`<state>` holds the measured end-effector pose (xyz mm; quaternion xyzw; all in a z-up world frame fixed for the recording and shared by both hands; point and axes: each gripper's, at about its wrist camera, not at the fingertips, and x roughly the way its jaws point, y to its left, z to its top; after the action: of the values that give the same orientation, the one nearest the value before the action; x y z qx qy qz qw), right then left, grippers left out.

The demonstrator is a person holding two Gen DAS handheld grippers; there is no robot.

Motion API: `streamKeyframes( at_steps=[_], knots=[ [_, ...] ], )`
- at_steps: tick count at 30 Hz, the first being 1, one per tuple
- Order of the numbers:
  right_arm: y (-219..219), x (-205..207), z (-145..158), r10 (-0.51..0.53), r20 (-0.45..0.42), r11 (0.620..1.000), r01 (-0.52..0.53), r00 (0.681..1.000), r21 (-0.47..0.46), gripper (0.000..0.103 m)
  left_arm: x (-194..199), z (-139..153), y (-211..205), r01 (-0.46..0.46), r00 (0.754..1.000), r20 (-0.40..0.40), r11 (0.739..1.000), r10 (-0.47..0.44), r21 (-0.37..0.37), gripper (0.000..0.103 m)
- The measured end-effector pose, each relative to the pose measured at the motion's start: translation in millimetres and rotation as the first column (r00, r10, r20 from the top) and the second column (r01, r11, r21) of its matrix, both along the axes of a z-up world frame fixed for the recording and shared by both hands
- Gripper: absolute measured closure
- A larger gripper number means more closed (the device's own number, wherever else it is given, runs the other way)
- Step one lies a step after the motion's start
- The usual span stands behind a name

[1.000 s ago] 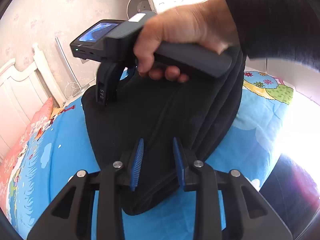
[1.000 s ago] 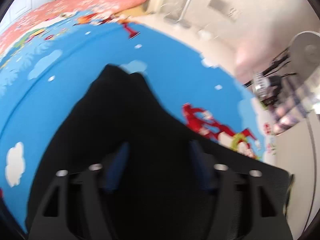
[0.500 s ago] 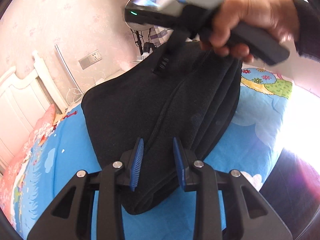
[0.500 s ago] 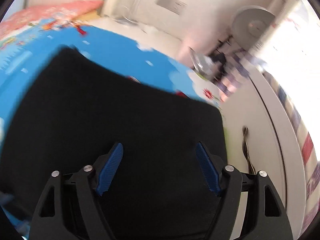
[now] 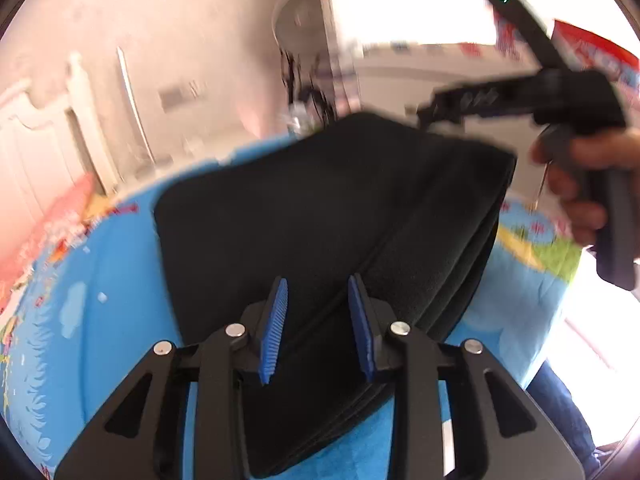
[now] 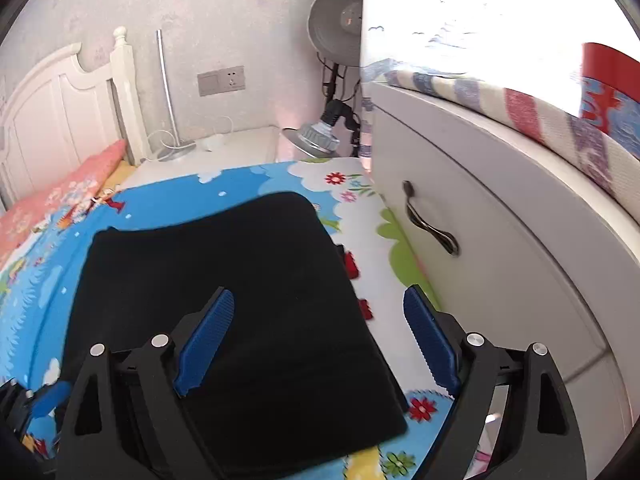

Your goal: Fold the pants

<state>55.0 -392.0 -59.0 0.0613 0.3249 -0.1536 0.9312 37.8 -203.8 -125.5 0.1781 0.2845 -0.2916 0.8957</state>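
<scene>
Black pants, folded into a thick rectangle, on the blue cartoon bedspread.
Left claw narrowly parted, folded edge between its pads, grip uncertain; right claw wide, empty, above the pile's right side; long axis runs away from both.

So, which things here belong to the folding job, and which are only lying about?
Job:
- black pants, folded on the sheet
- left gripper, jaws narrow
- right gripper, jaws wide, nothing between them

Lying about:
- bed sheet
- pillow
- headboard
- heater
- drawer
- wall socket
</scene>
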Motion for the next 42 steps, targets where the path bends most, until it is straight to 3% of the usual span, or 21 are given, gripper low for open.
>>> streamKeyframes(
  at_steps=[2, 4, 6, 8, 10, 12, 13, 14, 16, 18, 20, 24, 32, 34, 36, 38, 42],
  knots=[
    [-4, 4, -16, -0.024, -0.049, 0.999, 0.023, 0.999, -0.026, 0.025, 4, 6, 2, 0.012, 1.000, -0.024, 1.000, -0.012, -0.010, 0.071],
    [-11, 8, -35, -0.036, -0.103, 0.999, 0.038, 0.994, 0.018, 0.026, 10, 15, 6, 0.053, 0.997, -0.063, 0.999, -0.053, -0.004, 0.069],
    [-17, 4, -46, -0.043, -0.082, 0.996, 0.050, 0.996, 0.075, 0.024, 17, 27, 6, 0.099, 0.993, -0.065, 0.995, -0.098, 0.014, 0.058],
    [-16, 2, -48, -0.052, -0.075, 0.996, 0.058, 0.996, 0.073, 0.023, 25, 46, -6, 0.133, 0.991, -0.012, 0.990, -0.132, 0.052, 0.026],
    [-15, 1, -50, -0.056, -0.073, 0.996, 0.061, 0.996, 0.072, 0.023, 41, 68, -28, 0.136, 0.990, 0.038, 0.988, -0.139, 0.071, 0.023],
    [-18, 0, -53, -0.065, -0.069, 0.992, 0.072, 0.995, 0.105, 0.023, 66, 88, -56, 0.165, 0.986, 0.010, 0.986, -0.165, 0.026, 0.023],
    [-19, -1, -54, -0.070, -0.069, 0.990, 0.077, 0.995, 0.116, 0.023, 78, 92, -72, 0.184, 0.983, -0.010, 0.983, -0.184, 0.008, 0.028],
    [-18, -2, -55, -0.076, -0.069, 0.989, 0.084, 0.995, 0.119, 0.023, 89, 93, -88, 0.203, 0.979, -0.032, 0.979, -0.203, 0.004, 0.046],
    [-17, 1, -55, -0.080, -0.072, 0.991, 0.087, 0.994, 0.106, 0.023, 117, 89, -127, 0.207, 0.976, -0.081, 0.978, -0.204, 0.029, 0.071],
    [-19, 3, -55, -0.079, -0.077, 0.990, 0.087, 0.994, 0.110, 0.023, 138, 82, -155, 0.194, 0.974, -0.129, 0.980, -0.187, 0.037, 0.081],
    [-20, 3, -56, -0.074, -0.079, 0.990, 0.083, 0.994, 0.117, 0.023, 164, 67, -179, 0.182, 0.958, -0.232, 0.983, -0.169, 0.037, 0.085],
    [-20, 3, -57, -0.074, -0.077, 0.989, 0.083, 0.994, 0.120, 0.023, 190, 27, -203, 0.142, 0.941, -0.324, 0.984, -0.100, 0.107, 0.088],
    [-19, -3, -58, -0.079, -0.071, 0.988, 0.088, 0.994, 0.131, 0.022, 185, 23, -196, 0.178, 0.945, -0.298, 0.977, -0.136, 0.116, 0.087],
    [-18, -3, -58, -0.081, -0.071, 0.988, 0.089, 0.994, 0.124, 0.022, 185, 35, -188, 0.172, 0.945, -0.296, 0.982, -0.143, 0.075, 0.081],
    [-18, -3, -58, -0.083, -0.070, 0.989, 0.091, 0.994, 0.118, 0.022, 173, 51, -177, 0.141, 0.962, -0.246, 0.988, -0.120, 0.066, 0.080],
    [-18, -3, -59, -0.085, -0.069, 0.988, 0.093, 0.994, 0.121, 0.022, 157, 64, -163, 0.162, 0.962, -0.224, 0.987, -0.157, 0.007, 0.080],
    [-19, -1, -59, -0.082, -0.075, 0.989, 0.091, 0.994, 0.120, 0.022, 142, 44, -157, 0.173, 0.954, -0.257, 0.983, -0.151, 0.065, 0.080]
  ],
)
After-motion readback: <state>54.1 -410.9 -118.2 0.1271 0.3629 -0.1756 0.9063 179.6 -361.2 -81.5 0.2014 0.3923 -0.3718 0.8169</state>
